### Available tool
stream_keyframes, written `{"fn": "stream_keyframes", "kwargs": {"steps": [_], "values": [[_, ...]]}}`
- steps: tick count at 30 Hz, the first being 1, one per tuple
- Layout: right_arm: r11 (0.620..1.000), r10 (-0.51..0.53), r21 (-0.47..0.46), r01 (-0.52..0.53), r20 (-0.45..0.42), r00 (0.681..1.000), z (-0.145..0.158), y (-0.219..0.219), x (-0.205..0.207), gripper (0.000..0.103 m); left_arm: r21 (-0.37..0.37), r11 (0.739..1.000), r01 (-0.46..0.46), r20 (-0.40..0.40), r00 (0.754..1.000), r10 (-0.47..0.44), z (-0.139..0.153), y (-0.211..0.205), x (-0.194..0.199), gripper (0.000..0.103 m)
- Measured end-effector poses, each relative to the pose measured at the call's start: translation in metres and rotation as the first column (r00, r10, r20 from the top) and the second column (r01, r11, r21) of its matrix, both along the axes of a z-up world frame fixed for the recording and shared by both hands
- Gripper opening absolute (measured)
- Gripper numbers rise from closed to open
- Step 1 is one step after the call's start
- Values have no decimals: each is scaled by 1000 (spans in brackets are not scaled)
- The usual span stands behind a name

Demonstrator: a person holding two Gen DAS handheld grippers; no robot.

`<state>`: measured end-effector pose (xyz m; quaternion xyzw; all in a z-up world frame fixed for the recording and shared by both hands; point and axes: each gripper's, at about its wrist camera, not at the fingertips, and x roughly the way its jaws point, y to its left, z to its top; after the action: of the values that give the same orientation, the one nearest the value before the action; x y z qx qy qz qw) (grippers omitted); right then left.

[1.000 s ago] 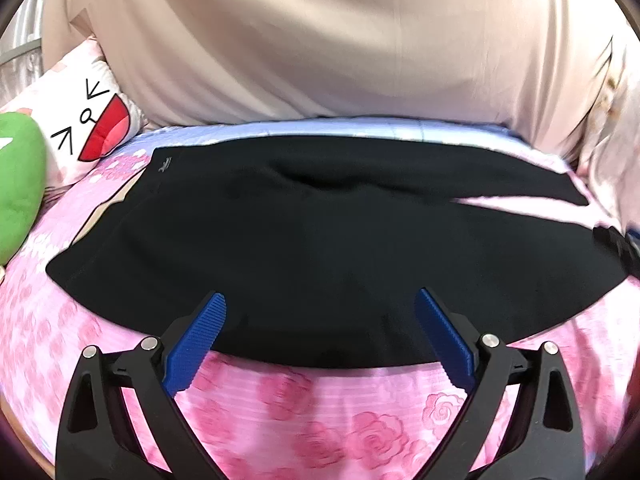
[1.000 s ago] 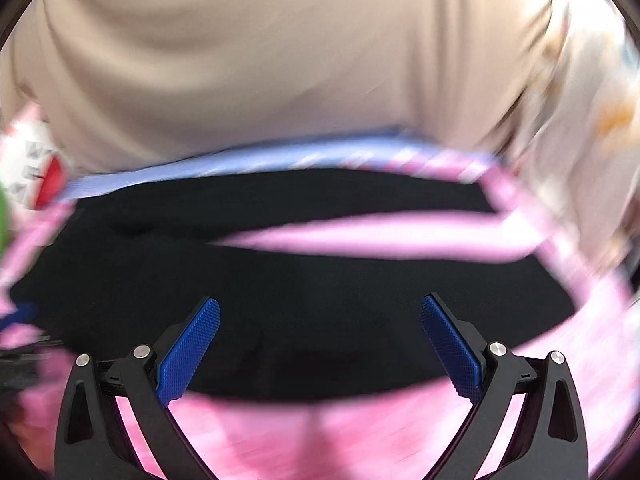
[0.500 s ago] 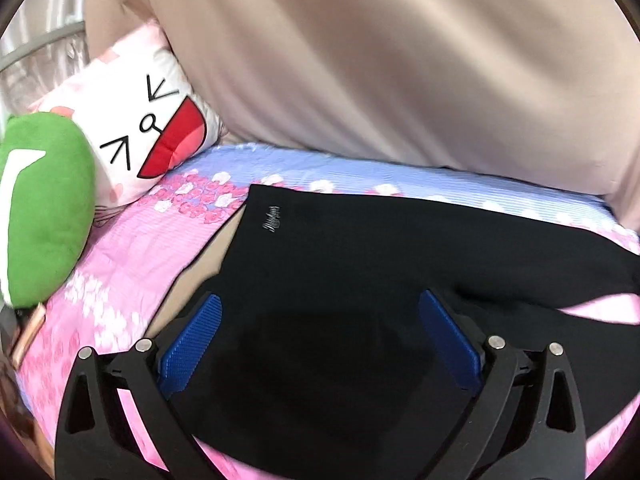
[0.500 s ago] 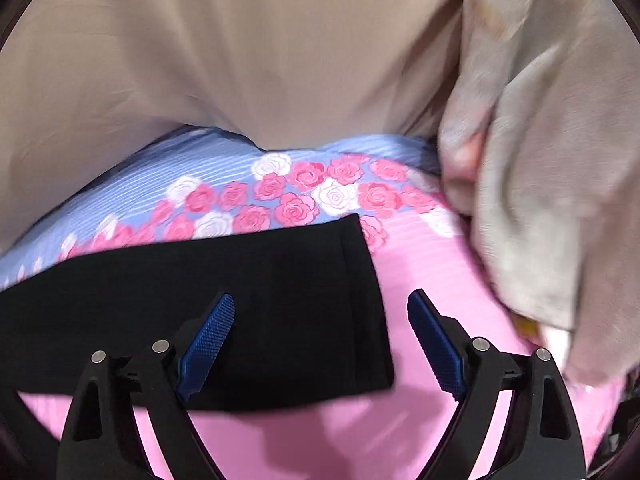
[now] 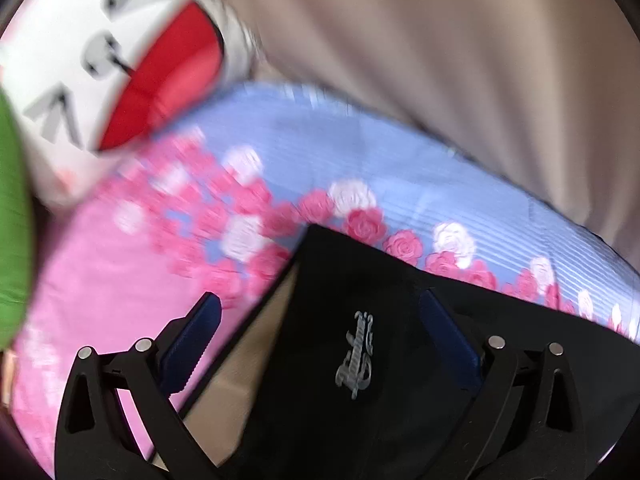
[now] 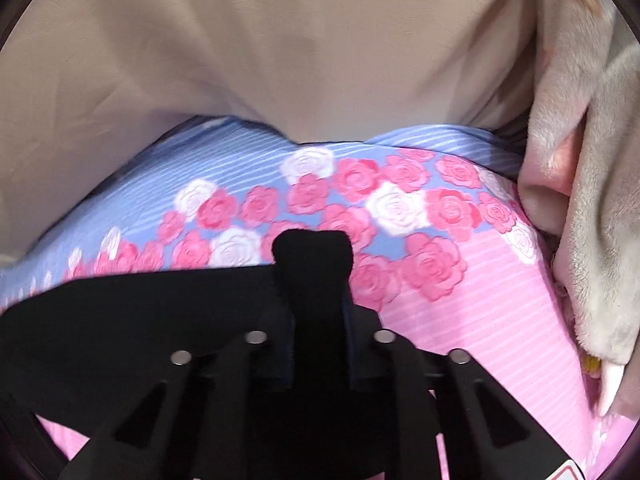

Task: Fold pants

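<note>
The black pants [image 5: 400,360] lay flat on a bed covered by a rose-print sheet [image 5: 100,280], pink across most of its width and turning to a blue-striped band along the far side. In the left wrist view, the left hand-held gripper [image 5: 320,328] was spread wide, its blue-padded fingers [image 5: 192,340] standing well apart on either side of a corner of the pants that bore a small silver script logo [image 5: 358,354]; the left pad hung over the pink sheet and a strip of tan lining beside the black cloth, the right pad over the black cloth itself, and neither pad was seen pressing on the fabric. That view was blurred by motion. A white cushion with a cartoon face and red mouth [image 5: 120,60] and a green plush shape [image 5: 12,220] sat at the left end of the bed. In the right wrist view, the right hand-held gripper [image 6: 316,280] was pressed together, pinching the far end of the pants [image 6: 140,320], with a small tuft of black cloth poking up past its fingertips against the roses. A beige curtain [image 6: 280,40] hung behind the bed in both views, and a pale fuzzy blanket [image 6: 592,200] was bunched at the right side.
</note>
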<state>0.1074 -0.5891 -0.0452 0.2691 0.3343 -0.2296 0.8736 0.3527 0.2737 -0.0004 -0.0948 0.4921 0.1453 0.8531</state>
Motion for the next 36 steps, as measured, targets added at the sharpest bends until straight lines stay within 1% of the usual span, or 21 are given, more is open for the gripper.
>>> {"fn": "stream_keyframes", "kwargs": {"steps": [2,3,4,6,7,10,12,13,15,19,22,24,26,27,28,29,30,31,33,34,36], "values": [[1000,-4,-17,4,-1,1000,4,9,-1,14,-24,1000,-14,-24,1000,14,-14,7,12,88],[1000,-10,-20,10,4,1000,6,11,-3,13,-32,999,-4,-26,1000,3,-17,9,15,76],[1000,-13,-22,13,9,1000,10,14,-4,13,-22,1000,22,5,1000,-22,-12,8,15,51],[999,-15,-32,16,23,1000,16,20,-11,13,-14,999,31,21,999,-30,-3,8,11,23],[999,-15,-38,16,33,999,21,23,-15,12,-49,998,47,51,998,-44,8,10,2,22],[998,-9,-59,15,85,996,40,32,-34,12,-47,994,103,149,984,-95,43,12,-34,20],[997,2,-73,8,146,989,58,42,-58,12,-77,986,150,203,970,-132,67,14,-65,19],[997,10,-82,4,167,986,63,46,-69,12,-95,980,176,236,960,-149,83,19,-93,7],[994,31,-106,-8,213,977,77,58,-100,12,-144,966,215,281,945,-169,101,29,-136,7],[985,87,-166,-48,234,968,81,84,-158,12,-116,964,241,279,939,-202,112,38,-214,7],[982,92,-180,-57,193,977,62,102,-196,12,-80,969,234,243,947,-208,96,41,-269,7],[986,85,-157,-61,148,985,37,113,-218,12,-60,975,214,199,960,-198,77,41,-291,8],[991,75,-116,-63,98,992,8,118,-229,14,-58,982,178,151,974,-168,53,47,-300,14],[992,64,-111,-55,79,995,-3,120,-231,21,-44,991,127,118,986,-121,42,51,-307,19],[993,50,-109,-42,65,997,-9,123,-235,24,-53,995,89,109,991,-83,36,54,-312,34],[995,31,-101,-25,67,997,-15,127,-242,28,-89,995,50,113,993,-40,33,59,-319,45],[995,11,-99,-3,83,996,-16,128,-250,35,-153,988,22,129,992,-2,34,65,-327,66],[994,-12,-103,23,103,995,-14,133,-260,38,-210,978,18,152,988,15,36,67,-335,80],[990,-54,-118,73,159,986,-6,140,-279,49,-316,948,27,184,982,33,41,65,-347,93],[988,-67,-122,90,181,981,-1,145,-287,50,-369,928,45,193,981,29,43,60,-347,93],[989,-71,-113,98,226,972,6,155,-300,55,-430,900,68,188,982,16,39,51,-336,94]]}}
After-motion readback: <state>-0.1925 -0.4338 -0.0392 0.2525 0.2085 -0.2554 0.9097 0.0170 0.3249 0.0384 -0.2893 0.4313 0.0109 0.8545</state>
